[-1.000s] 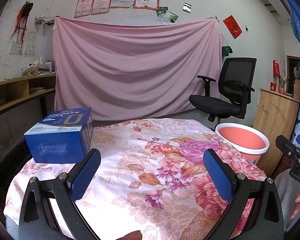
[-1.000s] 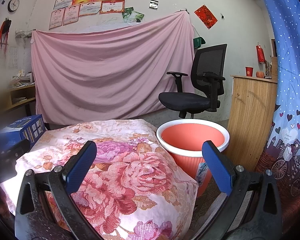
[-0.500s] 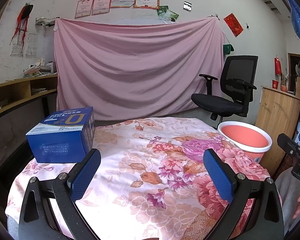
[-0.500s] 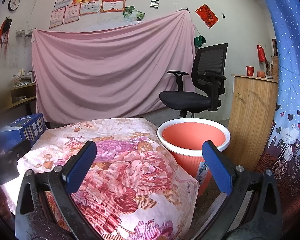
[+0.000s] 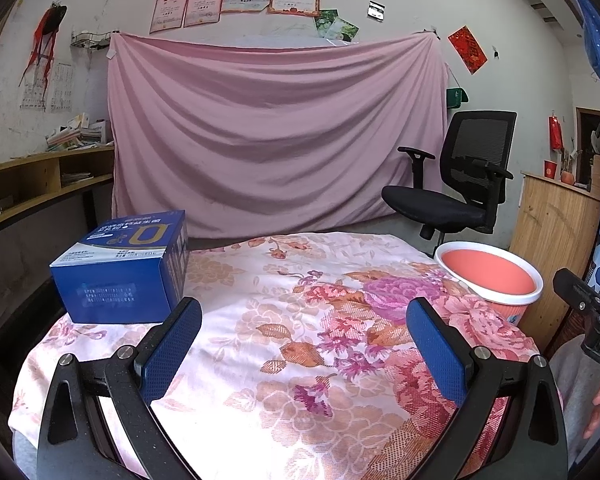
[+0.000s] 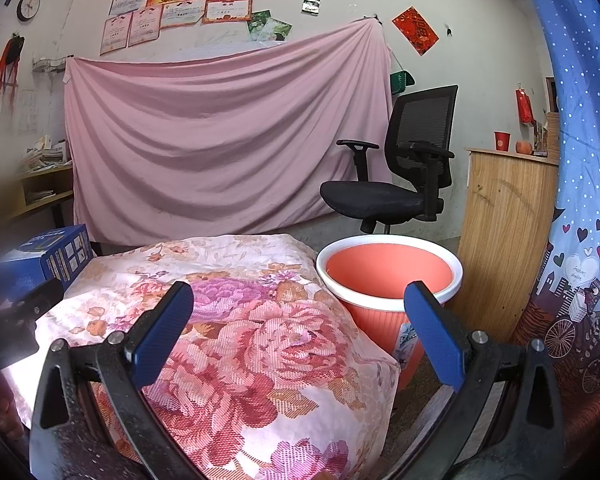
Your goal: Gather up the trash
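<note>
So, left wrist view first: the left gripper (image 5: 303,354) hangs over the near part of the table (image 5: 260,380), which is covered in a floral cloth, jaws wide apart and holding nothing. A blue box (image 5: 124,268) sits on the cloth at the far left corner, just past the left finger. The bin (image 5: 490,276), orange with a white rim, stands off the table's right edge, mostly hidden behind the cloth from this angle. At the far right edge you get a bit of the right gripper's black body and a hand (image 5: 598,412) under it.

Right wrist view: the right gripper (image 6: 298,340) is also spread wide and empty, over the table's right corner. This one shows the bin (image 6: 388,276) properly: it's on the floor right beside the table, and what shows of the inside looks empty. The box (image 6: 48,256) is only partly visible at the left, behind the other gripper's blurry body. A chair (image 6: 396,172) and a wooden cabinet (image 6: 504,240) stand behind the bin.
</note>
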The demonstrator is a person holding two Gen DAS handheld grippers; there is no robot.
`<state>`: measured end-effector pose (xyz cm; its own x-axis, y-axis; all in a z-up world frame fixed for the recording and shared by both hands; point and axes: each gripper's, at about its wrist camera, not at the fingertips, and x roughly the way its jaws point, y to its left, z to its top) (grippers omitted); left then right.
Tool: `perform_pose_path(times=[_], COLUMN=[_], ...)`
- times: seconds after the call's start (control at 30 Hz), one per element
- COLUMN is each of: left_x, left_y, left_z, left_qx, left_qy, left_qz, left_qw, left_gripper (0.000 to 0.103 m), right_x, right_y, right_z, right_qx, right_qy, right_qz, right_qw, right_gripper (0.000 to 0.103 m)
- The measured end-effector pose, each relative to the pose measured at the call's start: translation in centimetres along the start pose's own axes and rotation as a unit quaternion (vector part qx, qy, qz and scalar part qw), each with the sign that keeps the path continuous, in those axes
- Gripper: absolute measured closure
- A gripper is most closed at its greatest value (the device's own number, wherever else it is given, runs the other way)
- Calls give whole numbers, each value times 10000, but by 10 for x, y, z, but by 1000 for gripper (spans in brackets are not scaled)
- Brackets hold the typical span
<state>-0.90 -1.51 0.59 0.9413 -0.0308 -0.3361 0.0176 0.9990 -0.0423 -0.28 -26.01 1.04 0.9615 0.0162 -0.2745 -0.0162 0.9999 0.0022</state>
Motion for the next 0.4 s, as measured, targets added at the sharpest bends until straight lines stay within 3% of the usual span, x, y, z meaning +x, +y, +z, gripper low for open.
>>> perform_pose_path(times=[0.4], left_x=[0], left_y=[2], left_z=[0], left_qx=[3], left_qy=[-3], left_qz=[7], left_qw=[10000], left_gripper=[3], right_x=[0], right_y=[-1], right_z=[0], right_qx=[-7], right_qy=[16], right_qz=[18], right_qw=[10000], right_gripper=[0])
